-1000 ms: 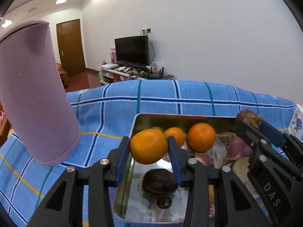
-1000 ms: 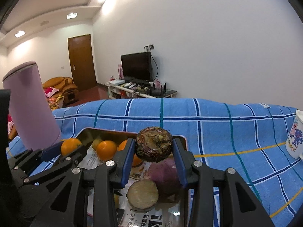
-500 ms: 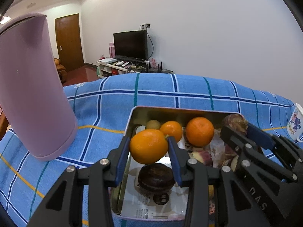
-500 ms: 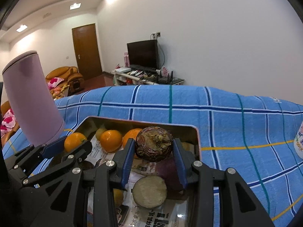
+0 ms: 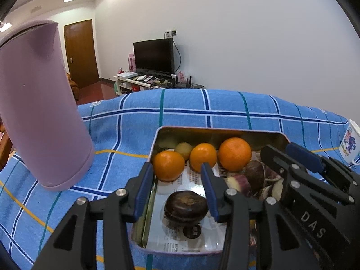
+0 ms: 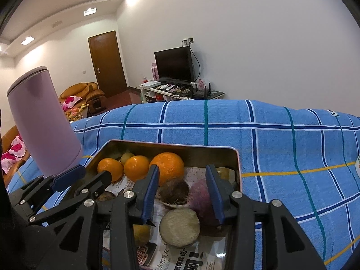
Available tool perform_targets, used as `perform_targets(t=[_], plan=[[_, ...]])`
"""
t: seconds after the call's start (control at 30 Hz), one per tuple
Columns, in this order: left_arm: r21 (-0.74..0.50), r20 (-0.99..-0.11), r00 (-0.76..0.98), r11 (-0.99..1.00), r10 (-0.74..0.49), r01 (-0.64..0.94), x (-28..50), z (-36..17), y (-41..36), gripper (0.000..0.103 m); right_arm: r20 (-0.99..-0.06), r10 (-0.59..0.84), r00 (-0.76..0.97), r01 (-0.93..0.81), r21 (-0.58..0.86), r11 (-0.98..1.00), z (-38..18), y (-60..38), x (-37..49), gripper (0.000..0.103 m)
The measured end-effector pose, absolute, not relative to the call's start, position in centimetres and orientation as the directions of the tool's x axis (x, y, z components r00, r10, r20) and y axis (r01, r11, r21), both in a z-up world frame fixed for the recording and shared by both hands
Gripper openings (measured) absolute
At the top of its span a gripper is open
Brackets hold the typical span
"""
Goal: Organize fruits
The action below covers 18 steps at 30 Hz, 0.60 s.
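A metal tin (image 5: 216, 132) (image 6: 171, 145) lined with printed paper sits on the blue checked cloth. Three oranges (image 5: 234, 154) (image 6: 167, 165) lie in a row along its far side, with a small greenish fruit (image 5: 183, 149) behind them. My left gripper (image 5: 177, 180) is open and empty just behind the leftmost orange (image 5: 168, 165), above a dark brown round fruit (image 5: 185, 207). My right gripper (image 6: 182, 183) is open and empty over a dark round fruit (image 6: 173, 190), a purple one (image 6: 200, 199) and a cut half (image 6: 180, 227).
A tall lilac cylinder (image 5: 38, 103) (image 6: 42, 121) stands on the cloth left of the tin. A printed white mug (image 5: 349, 142) stands at the right edge. The cloth's far edge drops off toward a room with a TV.
Both grippers have opened. The left one has let go of its orange, which now lies in the row. The right one has let go of the dark fruit, which now lies in the tin.
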State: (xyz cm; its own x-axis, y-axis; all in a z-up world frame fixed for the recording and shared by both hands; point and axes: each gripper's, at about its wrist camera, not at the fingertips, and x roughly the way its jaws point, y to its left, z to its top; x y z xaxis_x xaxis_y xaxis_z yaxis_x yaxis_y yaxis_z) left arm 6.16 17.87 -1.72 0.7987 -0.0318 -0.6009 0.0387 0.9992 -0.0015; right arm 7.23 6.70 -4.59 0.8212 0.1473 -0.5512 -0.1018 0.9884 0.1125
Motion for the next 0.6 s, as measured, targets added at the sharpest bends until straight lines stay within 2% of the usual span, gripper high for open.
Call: perform_targets(t=[0.03,0.1,0.17,0.2,0.27,0.33,0.47,0.53,0.6], plan=[[-0.002,-0.596,0.803,0.999,-0.033,0.040,6.0,-1.7,17.9,0.047,-0.550,0.148,0.822,-0.101,0.115,0.988,-4.6,6.6,7.2,0.050],[0.021,-0.573,0.819,1.000,0.007,0.006,5.6,-1.4,17.9,0.059,-0.545,0.155,0.824,-0.099,0.132,0.986,-4.5,6.3,7.1,0.052],[0.068,-0.535,0.838,0.994,0.104,-0.081,5.2,-1.0,18.1,0.094,-0.528,0.157,0.835,-0.088,0.154,0.984,-4.3,5.8,6.7,0.053],[0.096,-0.491,0.855,0.986,0.167,-0.137,4.7,-0.6,18.2,0.101,-0.517,0.160,0.841,-0.085,0.165,0.983,-4.2,5.6,6.6,0.053],[0.109,-0.428,0.885,0.983,0.183,-0.151,3.8,-0.1,18.2,0.103,-0.482,0.156,0.862,-0.073,0.188,0.979,-4.0,5.2,6.1,0.054],[0.134,-0.397,0.899,0.980,0.187,-0.145,3.3,0.0,17.7,0.103,-0.441,0.131,0.888,-0.052,0.188,0.981,-3.7,5.0,5.3,0.060],[0.155,-0.397,0.903,0.982,0.163,-0.108,3.0,0.0,16.9,0.103,-0.393,0.089,0.915,-0.038,0.137,0.990,-3.1,5.8,4.3,0.063],[0.152,-0.390,0.909,0.984,0.150,-0.097,2.8,0.1,16.9,0.103,-0.359,0.046,0.932,-0.014,0.091,0.996,-2.7,6.5,3.6,0.072],[0.135,-0.389,0.912,0.987,0.129,-0.082,2.5,0.3,17.2,0.103,-0.298,-0.007,0.955,0.021,0.045,0.999,-2.3,7.2,2.4,0.074]])
